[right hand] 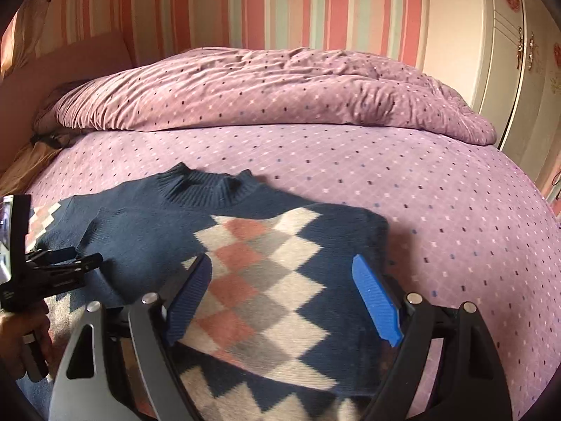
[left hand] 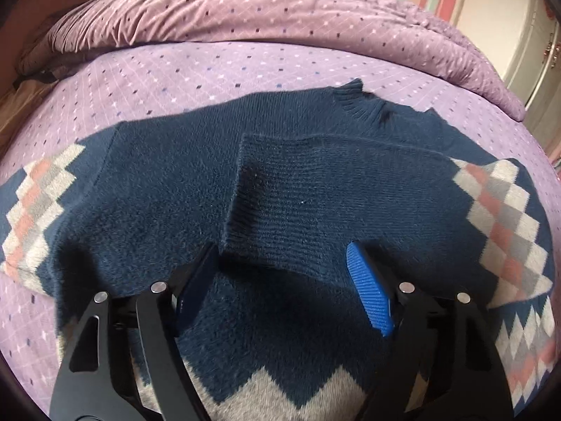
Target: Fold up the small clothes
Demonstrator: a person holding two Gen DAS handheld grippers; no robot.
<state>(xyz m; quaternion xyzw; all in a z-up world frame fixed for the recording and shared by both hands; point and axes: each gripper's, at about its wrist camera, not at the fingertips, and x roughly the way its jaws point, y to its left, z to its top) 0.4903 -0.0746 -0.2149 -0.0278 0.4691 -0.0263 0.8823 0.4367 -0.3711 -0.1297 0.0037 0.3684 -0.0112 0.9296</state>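
Note:
A navy sweater (left hand: 157,182) with white, pink and grey diamonds lies flat on the purple bed sheet (left hand: 175,70), its ribbed collar (left hand: 354,101) pointing away. One sleeve (left hand: 315,189) is folded across the chest. My left gripper (left hand: 282,256) hovers low over that sleeve's ribbed cuff (left hand: 242,217); the cuff end lies between the open jaws, and the pads do not press on it. In the right wrist view the sweater (right hand: 140,238) shows the diamond-patterned sleeve (right hand: 266,273) laid across it. My right gripper (right hand: 282,266) stands open above this sleeve, holding nothing. The left gripper (right hand: 56,266) appears at the left edge.
A crumpled purple duvet (right hand: 263,94) is heaped at the far side of the bed. A striped wall (right hand: 245,3) and a cream wardrobe (right hand: 508,52) stand behind. Bare sheet (right hand: 438,210) stretches to the right of the sweater. A person's hand (right hand: 17,336) grips the left tool.

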